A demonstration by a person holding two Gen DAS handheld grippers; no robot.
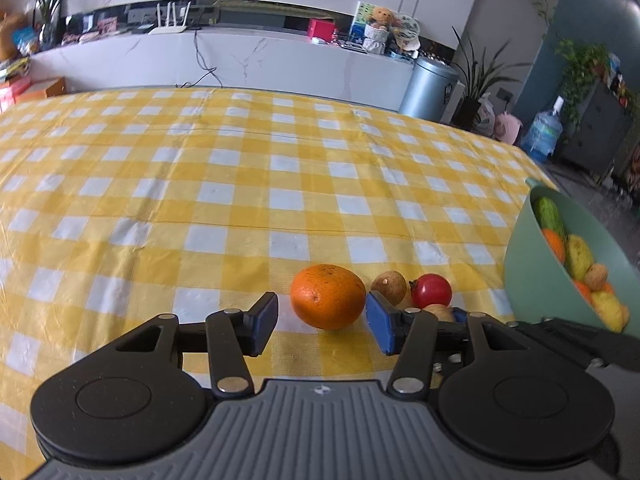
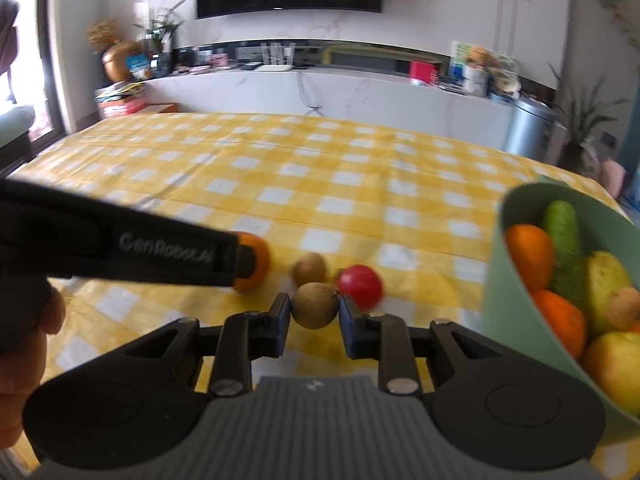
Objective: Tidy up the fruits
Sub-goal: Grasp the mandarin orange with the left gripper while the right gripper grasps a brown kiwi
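While the left hand-held gripper (image 1: 322,326) stands spread by the orange (image 1: 327,296), the right hand-held gripper (image 2: 315,306) pinches a brown fruit (image 2: 315,305).

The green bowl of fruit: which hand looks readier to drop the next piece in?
The right. Its claw is shut on a small brown fruit, with the green bowl just beside it. The left claw is open around the orange, not gripping it, farther from the bowl.
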